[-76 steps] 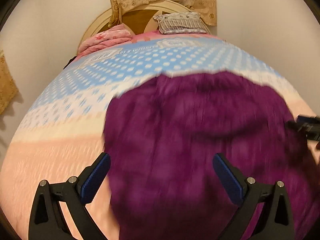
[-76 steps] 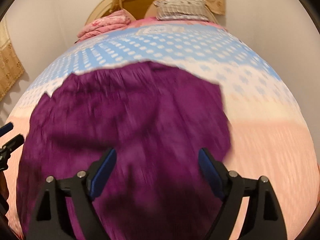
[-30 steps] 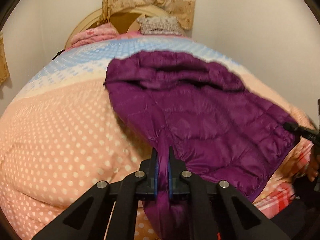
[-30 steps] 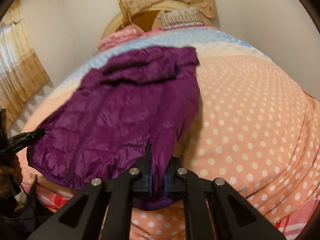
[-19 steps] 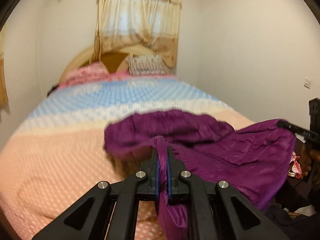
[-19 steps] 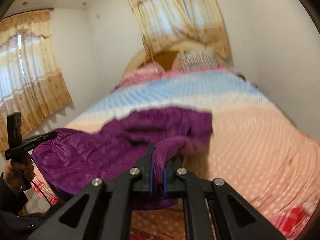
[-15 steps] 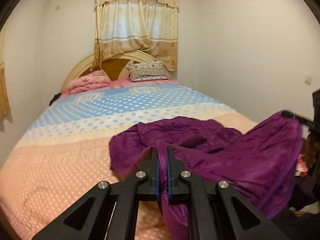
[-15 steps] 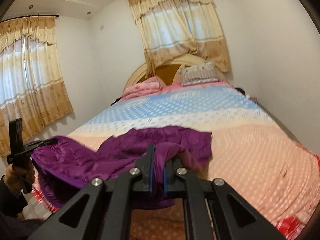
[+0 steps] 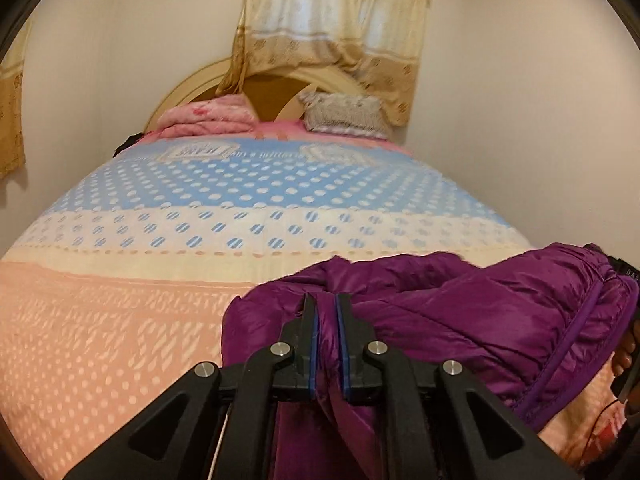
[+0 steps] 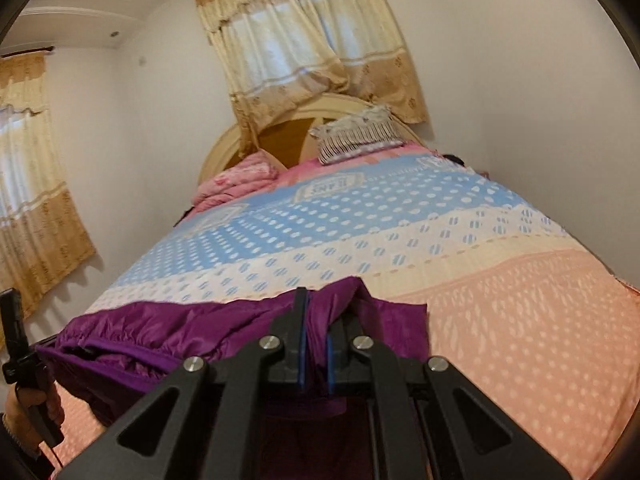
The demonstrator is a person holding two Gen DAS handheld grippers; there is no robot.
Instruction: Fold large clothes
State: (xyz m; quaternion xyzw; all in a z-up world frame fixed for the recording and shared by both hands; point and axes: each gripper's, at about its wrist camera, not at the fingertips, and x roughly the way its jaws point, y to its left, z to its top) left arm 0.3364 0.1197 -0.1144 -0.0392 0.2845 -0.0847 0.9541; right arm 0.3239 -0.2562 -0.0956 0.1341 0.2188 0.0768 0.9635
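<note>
Since a moment ago you have lifted the purple jacket (image 9: 480,320) off the bed (image 9: 120,320) and carried both hands forward, so it now hangs stretched between your two grippers over the bed's near edge instead of lying flat. On the left, your left gripper (image 9: 327,308) has a fold of the jacket between its jaws, which are just starting to ease apart; the blue pads (image 9: 315,344) still touch the fabric. Your left hand (image 10: 24,408) shows at the lower left of the right wrist view, by the bed's near left corner. Further right, your right gripper (image 10: 316,312) has its jaws pressed tight on another bunch of purple cloth. Beyond, at the bed's far edge, a pink blanket (image 9: 208,118) and a fringed pillow (image 9: 344,114) sit against the headboard (image 9: 272,92).
</note>
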